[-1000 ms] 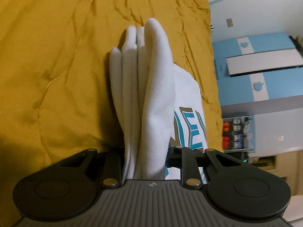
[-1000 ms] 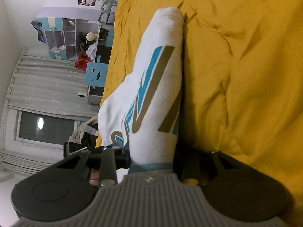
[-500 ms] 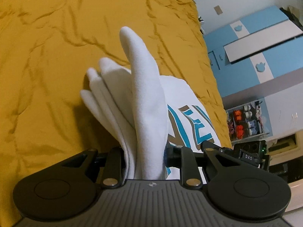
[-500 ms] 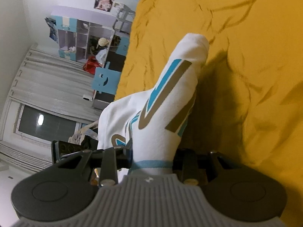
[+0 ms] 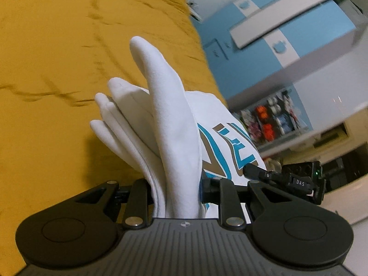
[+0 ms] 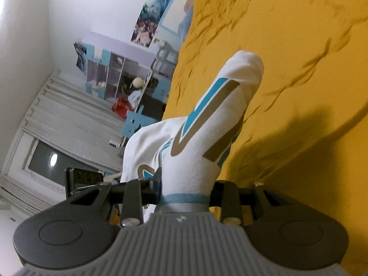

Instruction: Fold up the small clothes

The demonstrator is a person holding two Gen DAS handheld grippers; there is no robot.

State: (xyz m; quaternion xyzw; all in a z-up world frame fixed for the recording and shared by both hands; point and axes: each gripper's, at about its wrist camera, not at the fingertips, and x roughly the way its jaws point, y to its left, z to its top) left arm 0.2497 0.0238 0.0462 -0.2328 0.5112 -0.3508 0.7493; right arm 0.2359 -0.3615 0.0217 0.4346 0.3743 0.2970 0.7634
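A small white shirt (image 5: 170, 124) with blue and brown lettering hangs folded between my two grippers, lifted above the yellow bedspread (image 5: 57, 57). My left gripper (image 5: 177, 193) is shut on a bunch of its plain white folds. My right gripper (image 6: 186, 191) is shut on the printed side of the shirt (image 6: 207, 124) near a blue trimmed edge. The right gripper's body (image 5: 299, 181) shows at the right of the left wrist view, and the left gripper's body (image 6: 82, 179) shows at the left of the right wrist view.
The yellow bedspread (image 6: 299, 69) lies wrinkled under the shirt. Beyond the bed edge stand a blue and white wardrobe (image 5: 287, 23), a shelf of small items (image 5: 269, 119), a blue desk with shelves (image 6: 115, 73) and a window with curtains (image 6: 46, 156).
Both grippers have lifted the shirt higher off the bedspread and tilted, so more of the room shows. The shirt's hanging folds now stand clear of the bed.
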